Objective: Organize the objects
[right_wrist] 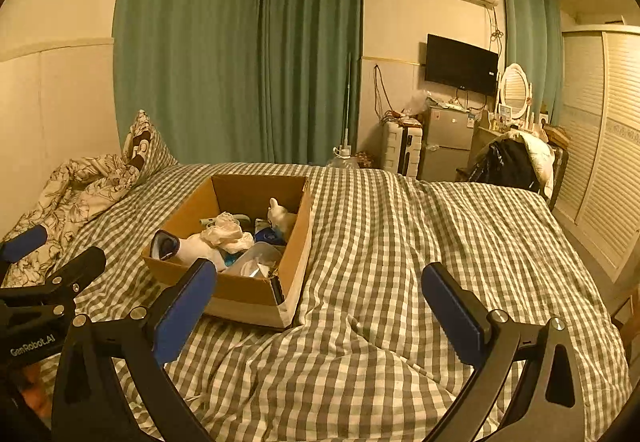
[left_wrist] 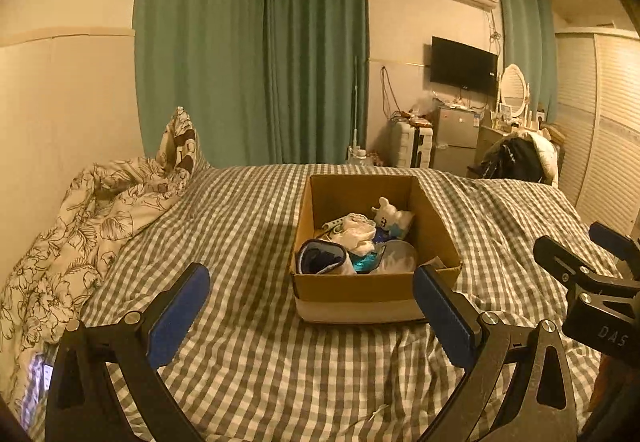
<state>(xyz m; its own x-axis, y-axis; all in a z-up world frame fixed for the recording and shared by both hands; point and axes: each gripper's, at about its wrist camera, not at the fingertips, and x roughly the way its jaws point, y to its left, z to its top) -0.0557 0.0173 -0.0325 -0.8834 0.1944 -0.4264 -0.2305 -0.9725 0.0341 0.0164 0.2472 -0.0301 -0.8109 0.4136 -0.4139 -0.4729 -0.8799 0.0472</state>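
Note:
An open cardboard box sits on the checked bed cover; it also shows in the right wrist view. Inside lie a white plush toy, crumpled white cloth, a dark-rimmed rolled item, a teal thing and a clear plastic container. My left gripper is open and empty, just in front of the box. My right gripper is open and empty, to the right of the box; it also appears at the right edge of the left wrist view.
A crumpled floral duvet and pillow lie at the bed's left by the wall. Green curtains hang behind. A small fridge, a TV, a dressing table with clothes and a louvred wardrobe stand to the right beyond the bed.

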